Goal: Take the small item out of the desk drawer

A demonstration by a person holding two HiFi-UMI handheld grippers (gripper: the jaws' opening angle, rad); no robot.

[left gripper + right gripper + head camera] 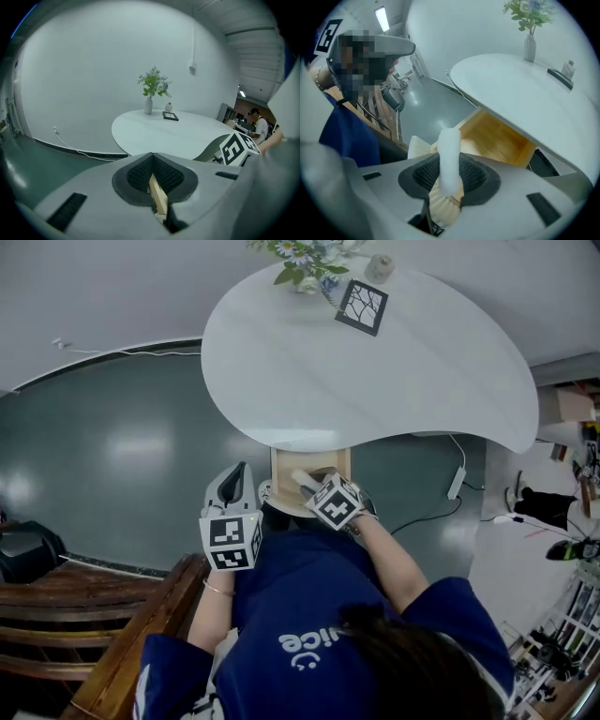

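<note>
While the drawer (280, 468) stands pulled out from under the white table (394, 381), the right gripper (449, 177) has its fingers closed partway on a small white tube (450, 152), gripping it near its lower end so that it sticks up between them. In the right gripper view the tube is in front of the open wooden box and seems to be raised off its floor. From the head view it sits over the drawer's front part, just under the table's edge. The left gripper (234, 488) hangs just beside the drawer on its left, its fingers pressed together with nothing between them.

I would say the job is mostly done: the drawer is open and the tube is in hand. What seems left is to bring it clear and set it down somewhere, perhaps on the table.
</note>
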